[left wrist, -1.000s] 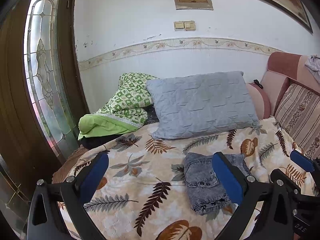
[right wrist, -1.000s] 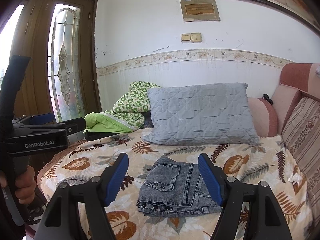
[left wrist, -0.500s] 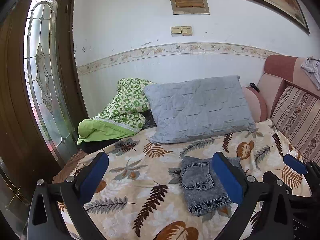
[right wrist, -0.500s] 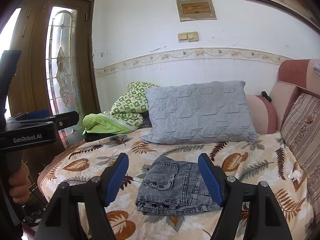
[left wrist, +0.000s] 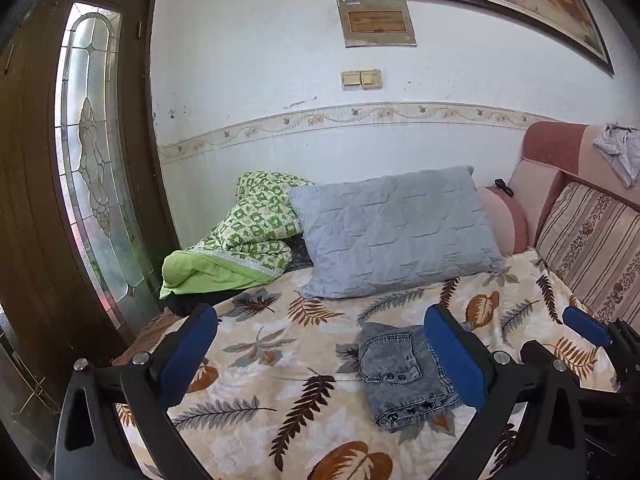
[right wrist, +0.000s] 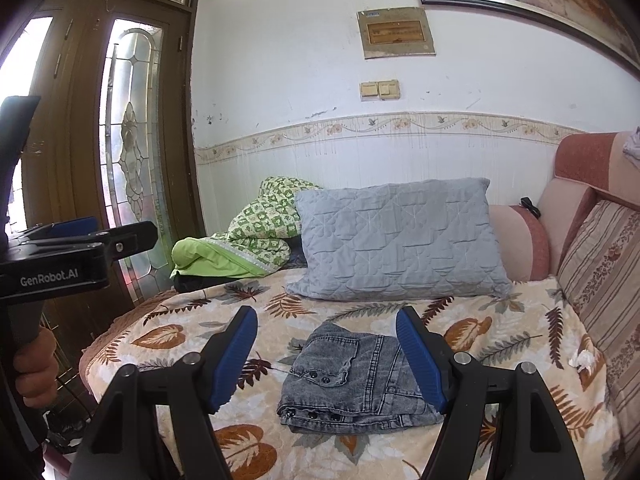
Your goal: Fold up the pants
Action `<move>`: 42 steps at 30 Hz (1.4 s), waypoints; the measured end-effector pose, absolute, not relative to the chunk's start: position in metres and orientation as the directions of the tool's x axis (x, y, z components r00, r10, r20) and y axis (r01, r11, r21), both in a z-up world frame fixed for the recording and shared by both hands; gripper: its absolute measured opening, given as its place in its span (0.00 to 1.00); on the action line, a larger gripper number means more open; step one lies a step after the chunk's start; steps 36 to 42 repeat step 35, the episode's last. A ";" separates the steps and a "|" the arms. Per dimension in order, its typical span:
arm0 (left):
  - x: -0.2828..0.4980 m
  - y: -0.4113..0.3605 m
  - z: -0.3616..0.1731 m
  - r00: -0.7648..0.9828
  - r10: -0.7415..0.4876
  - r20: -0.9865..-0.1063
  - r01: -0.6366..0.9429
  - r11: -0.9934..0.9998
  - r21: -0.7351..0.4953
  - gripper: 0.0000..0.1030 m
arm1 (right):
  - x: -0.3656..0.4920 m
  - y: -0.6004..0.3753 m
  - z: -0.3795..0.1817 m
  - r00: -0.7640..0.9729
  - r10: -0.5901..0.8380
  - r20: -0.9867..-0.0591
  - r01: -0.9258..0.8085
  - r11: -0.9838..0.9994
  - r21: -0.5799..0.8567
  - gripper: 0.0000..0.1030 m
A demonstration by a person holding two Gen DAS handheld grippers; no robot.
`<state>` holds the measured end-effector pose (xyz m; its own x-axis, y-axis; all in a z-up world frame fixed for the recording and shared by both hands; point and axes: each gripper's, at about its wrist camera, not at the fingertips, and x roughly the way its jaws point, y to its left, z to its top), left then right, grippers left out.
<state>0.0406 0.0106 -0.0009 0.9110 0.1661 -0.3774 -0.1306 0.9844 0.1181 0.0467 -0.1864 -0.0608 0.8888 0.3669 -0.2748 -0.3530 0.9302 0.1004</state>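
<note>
Pants point(right wrist: 352, 380) are lying folded in a compact stack on the bed point(right wrist: 500, 332), apparently finished. Left gripper point(left wrist: 320, 356) and right gripper point(right wrist: 326, 356) are hovering clear, fingers spread wide, gripping nothing.

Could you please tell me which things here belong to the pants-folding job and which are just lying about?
Job:
folded grey jeans
left gripper, open
right gripper, open

Lying about:
grey pillow
green quilt
crumpled tissue
leaf-print bedspread
</note>
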 end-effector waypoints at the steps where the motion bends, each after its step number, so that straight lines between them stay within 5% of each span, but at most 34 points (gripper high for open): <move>1: 0.038 0.011 0.001 0.912 0.166 -0.374 -0.131 0.984 0.117 1.00 | 0.044 -0.187 -0.059 0.890 0.366 -0.271 -0.353 0.931 0.099 0.73; 18: 0.008 0.008 0.028 0.938 0.151 -0.311 -0.124 0.987 0.106 1.00 | 0.022 -0.182 -0.037 0.898 0.382 -0.220 -0.379 0.924 0.057 0.74; 42: 0.038 0.003 0.012 0.919 0.097 -0.383 -0.071 0.994 0.081 1.00 | 0.049 -0.187 -0.063 0.877 0.387 -0.287 -0.377 0.922 0.091 0.74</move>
